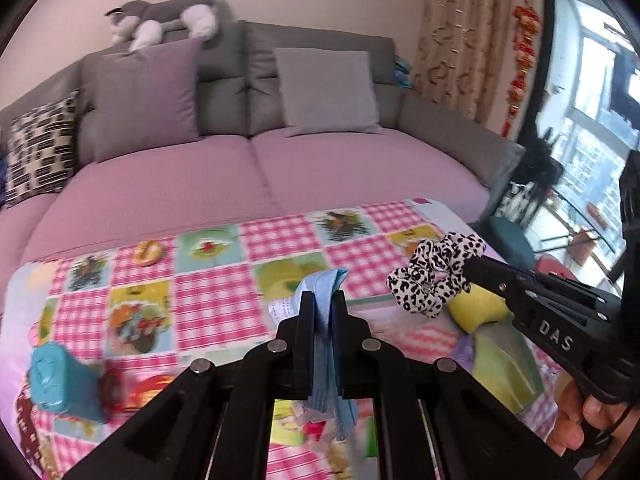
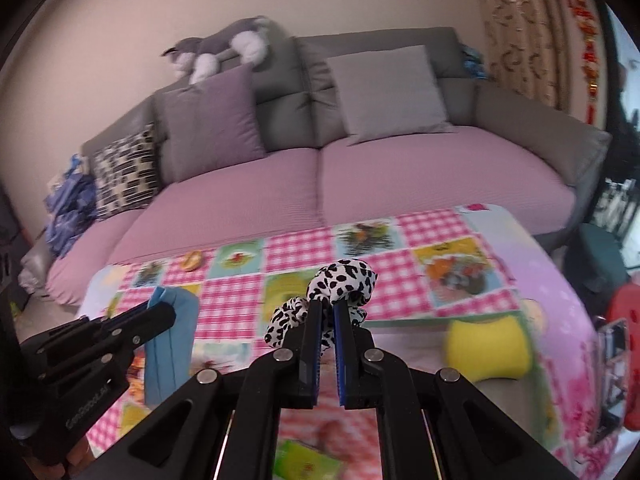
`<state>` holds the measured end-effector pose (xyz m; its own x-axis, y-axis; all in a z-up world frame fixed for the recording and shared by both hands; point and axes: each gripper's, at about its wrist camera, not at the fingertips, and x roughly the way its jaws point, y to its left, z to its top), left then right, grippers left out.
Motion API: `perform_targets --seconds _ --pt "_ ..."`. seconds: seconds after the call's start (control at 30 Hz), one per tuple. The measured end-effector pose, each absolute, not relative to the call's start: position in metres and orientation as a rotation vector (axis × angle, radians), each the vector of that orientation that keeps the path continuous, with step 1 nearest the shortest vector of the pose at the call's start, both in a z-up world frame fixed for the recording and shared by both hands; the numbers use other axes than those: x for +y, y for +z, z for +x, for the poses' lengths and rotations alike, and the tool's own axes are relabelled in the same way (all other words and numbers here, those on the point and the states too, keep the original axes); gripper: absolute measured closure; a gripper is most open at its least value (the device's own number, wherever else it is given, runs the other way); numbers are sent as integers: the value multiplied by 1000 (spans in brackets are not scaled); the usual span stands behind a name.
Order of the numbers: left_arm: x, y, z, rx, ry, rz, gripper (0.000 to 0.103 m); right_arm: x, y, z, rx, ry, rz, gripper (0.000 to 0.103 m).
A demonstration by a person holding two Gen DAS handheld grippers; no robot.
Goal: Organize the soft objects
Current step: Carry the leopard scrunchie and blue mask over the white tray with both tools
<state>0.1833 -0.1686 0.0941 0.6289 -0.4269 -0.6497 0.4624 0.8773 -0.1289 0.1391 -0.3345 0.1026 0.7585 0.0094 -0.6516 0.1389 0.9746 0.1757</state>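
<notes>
My left gripper (image 1: 323,298) is shut on a light blue face mask (image 1: 324,284) that hangs down between its fingers, lifted above the patchwork tablecloth (image 1: 224,296). In the right wrist view the same left gripper (image 2: 166,312) and blue face mask (image 2: 172,344) show at the left. My right gripper (image 2: 327,308) is shut on a black-and-white spotted scrunchie (image 2: 344,280), also raised off the cloth. From the left wrist view the right gripper (image 1: 470,266) reaches in from the right with the spotted scrunchie (image 1: 432,276) bunched at its tips.
A yellow soft block (image 2: 488,344) lies on the cloth at right. A teal packet (image 1: 60,380) and a red ring (image 1: 114,390) lie at the cloth's left. Behind stands a sofa (image 1: 256,176) with cushions and a plush husky (image 1: 164,18) on its back. A hand (image 1: 576,420) holds the right gripper.
</notes>
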Motion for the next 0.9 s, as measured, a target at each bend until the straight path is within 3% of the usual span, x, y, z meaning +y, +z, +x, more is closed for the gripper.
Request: perform_targets --seconds 0.43,0.9 --pt "-251 39 181 820 -682 82 96 -393 69 137 791 -195 294 96" --pt "-271 -23 194 977 -636 127 95 -401 9 155 949 -197 336 96"
